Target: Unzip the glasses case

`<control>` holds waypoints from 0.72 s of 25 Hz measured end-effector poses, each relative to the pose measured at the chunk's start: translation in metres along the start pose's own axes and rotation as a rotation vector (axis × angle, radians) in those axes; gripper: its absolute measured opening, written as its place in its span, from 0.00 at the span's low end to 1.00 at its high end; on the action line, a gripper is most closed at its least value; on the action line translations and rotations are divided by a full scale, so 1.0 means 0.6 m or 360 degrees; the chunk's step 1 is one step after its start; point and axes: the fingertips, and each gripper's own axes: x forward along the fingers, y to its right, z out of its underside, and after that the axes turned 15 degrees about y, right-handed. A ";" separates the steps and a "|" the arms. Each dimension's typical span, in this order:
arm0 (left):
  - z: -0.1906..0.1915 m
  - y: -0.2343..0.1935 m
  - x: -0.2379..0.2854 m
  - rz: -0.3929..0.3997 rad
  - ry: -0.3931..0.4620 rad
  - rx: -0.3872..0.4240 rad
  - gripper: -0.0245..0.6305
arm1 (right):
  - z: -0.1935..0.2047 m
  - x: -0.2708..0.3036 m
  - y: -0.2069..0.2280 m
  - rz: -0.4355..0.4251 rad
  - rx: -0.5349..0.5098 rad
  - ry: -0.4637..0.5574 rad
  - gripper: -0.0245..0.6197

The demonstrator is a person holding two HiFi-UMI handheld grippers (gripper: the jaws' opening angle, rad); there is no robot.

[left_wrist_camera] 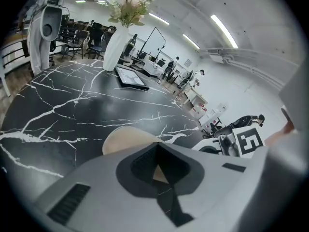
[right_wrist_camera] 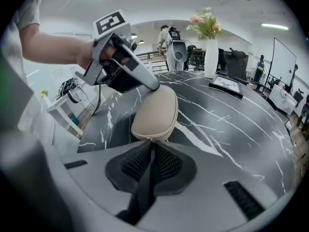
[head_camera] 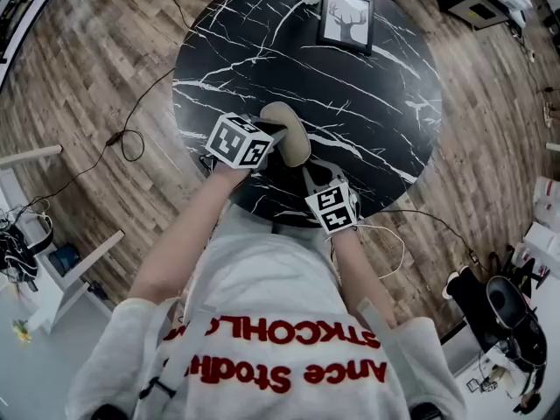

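A beige zipped glasses case lies on the round black marble table, near its front edge. My left gripper comes in from the left and is shut on the case's side; in the right gripper view its jaws clamp the case's far left edge. In the left gripper view the case shows just past the closed jaws. My right gripper sits at the case's near end, its pads pinched together on the small zipper pull. In the head view it reaches in from below.
A framed deer picture lies at the table's far side beside a white vase of flowers. A white shelf stands on the wooden floor to the left. Cables run across the floor around the table.
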 end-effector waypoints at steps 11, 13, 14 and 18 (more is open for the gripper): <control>-0.001 0.001 0.001 -0.0005 0.0018 -0.0002 0.05 | -0.007 0.018 -0.073 -0.0186 -0.0136 -0.0025 0.09; 0.000 0.000 -0.001 0.0005 0.0033 -0.0016 0.05 | -0.013 0.010 -0.064 -0.0153 -0.0070 0.0017 0.09; 0.000 -0.003 -0.006 -0.0003 0.0052 -0.0010 0.05 | -0.022 0.002 -0.054 -0.0124 -0.0043 0.0053 0.09; -0.050 -0.006 -0.057 -0.0092 0.0368 0.0046 0.05 | -0.120 -0.058 0.029 0.0093 0.0167 0.0424 0.06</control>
